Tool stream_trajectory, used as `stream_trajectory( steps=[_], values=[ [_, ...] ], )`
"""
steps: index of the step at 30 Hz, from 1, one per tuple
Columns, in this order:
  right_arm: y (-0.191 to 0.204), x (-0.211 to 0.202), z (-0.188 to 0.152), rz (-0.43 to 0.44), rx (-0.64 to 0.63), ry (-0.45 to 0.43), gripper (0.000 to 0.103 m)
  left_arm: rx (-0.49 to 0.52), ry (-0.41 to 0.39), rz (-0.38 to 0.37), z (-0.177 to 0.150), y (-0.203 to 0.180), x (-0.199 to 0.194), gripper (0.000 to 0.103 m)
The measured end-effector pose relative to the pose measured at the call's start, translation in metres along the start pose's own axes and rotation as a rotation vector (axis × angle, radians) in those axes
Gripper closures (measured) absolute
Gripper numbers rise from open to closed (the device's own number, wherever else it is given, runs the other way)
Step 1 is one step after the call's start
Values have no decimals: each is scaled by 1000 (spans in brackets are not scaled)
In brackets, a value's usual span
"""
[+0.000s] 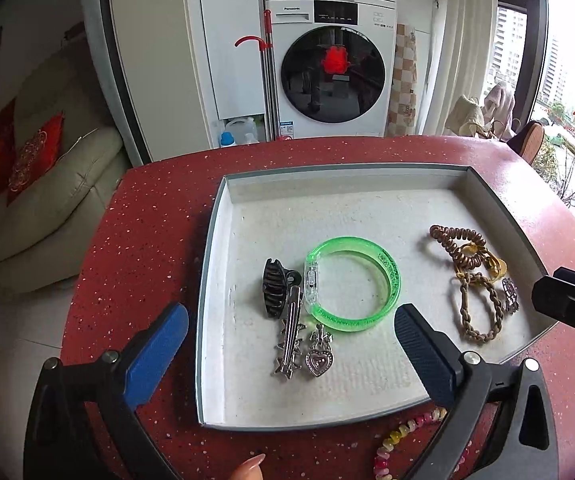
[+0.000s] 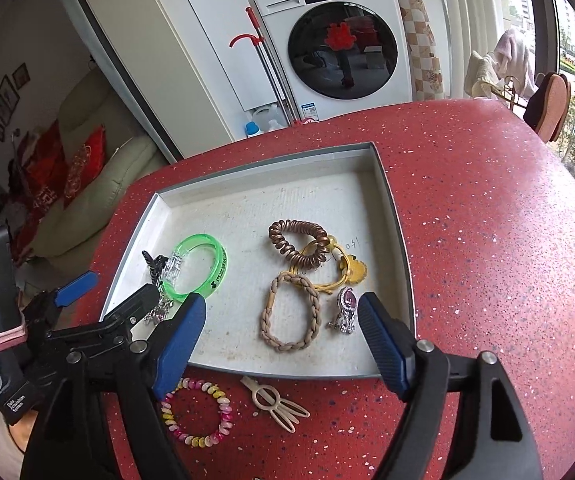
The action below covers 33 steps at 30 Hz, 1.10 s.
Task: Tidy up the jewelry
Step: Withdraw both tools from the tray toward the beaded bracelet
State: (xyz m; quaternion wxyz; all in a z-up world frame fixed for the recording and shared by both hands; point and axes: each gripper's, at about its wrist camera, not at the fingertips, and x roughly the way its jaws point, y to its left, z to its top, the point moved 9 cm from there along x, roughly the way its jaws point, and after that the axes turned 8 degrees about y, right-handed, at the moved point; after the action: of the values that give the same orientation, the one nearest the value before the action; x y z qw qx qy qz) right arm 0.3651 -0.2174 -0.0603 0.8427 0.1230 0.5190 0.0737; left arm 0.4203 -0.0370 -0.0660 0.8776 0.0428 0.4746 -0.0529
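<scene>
Tongs first: the left gripper (image 1: 291,330) stands wide apart and holds nothing, its blue pads (image 1: 159,354) hanging over the near left part of the grey-rimmed tray (image 1: 207,280). Between them lie a silver star hair clip (image 1: 289,340) and a silver heart clip (image 1: 319,354), side by side on the tray floor. Just beyond, a black claw clip (image 1: 273,288) touches the star clip's far end, and a translucent green bangle (image 1: 353,284) lies beside it.

The right gripper (image 2: 283,336) is likewise spread wide and bare, poised over the tray's near right part. A braided tan hair tie (image 2: 291,312) lies between its pads (image 2: 179,340), with a jewelled purple-stone clip (image 2: 345,310) just beside the right pad. Farther in, a brown spiral hair tie (image 2: 297,240) overlaps a yellow hair tie (image 2: 337,268).

Outside the tray, on the red speckled table (image 2: 487,260) near its front edge, lie a pink-and-yellow beaded bracelet (image 2: 197,412) and a cream hair clip (image 2: 277,402), close together but apart. A white front-loading washing machine (image 2: 339,44) stands beyond the table.
</scene>
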Motion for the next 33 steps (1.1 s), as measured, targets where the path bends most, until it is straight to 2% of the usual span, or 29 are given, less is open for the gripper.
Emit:
stream_trajectory(
  steps=[1, 3, 4, 8, 11, 14, 22, 29, 33],
  values=[
    [0, -3, -2, -1, 1, -3, 19, 1, 2, -5, -2, -1, -3, 0],
    [0, -9, -7, 0, 0, -16, 2, 2, 11, -8, -8, -1, -7, 0],
    [0, -13, -9, 4, -2, -22, 0, 3, 19, -11, -10, -2, -9, 0],
    [2, -28, -16, 21, -6, -53, 0, -14, 35, -42, -22, -3, -19, 0],
    [3, -36, -22, 47, 5, -62, 0, -19, 34, -35, -30, -2, -27, 0],
    [6, -38, -30, 62, 7, -28, 0, -16, 29, -36, -38, -2, -37, 0],
    [10, -29, -58, 26, -28, 48, 0, -15, 49, -31, -73, 3, -50, 0],
    [-2, -10, -82, 3, 4, 121, 0, -35, 121, -37, -110, 4, -38, 0],
    [-7, 0, -87, -16, -1, 150, 0, -42, 148, -44, -119, 2, -32, 0]
  ],
)
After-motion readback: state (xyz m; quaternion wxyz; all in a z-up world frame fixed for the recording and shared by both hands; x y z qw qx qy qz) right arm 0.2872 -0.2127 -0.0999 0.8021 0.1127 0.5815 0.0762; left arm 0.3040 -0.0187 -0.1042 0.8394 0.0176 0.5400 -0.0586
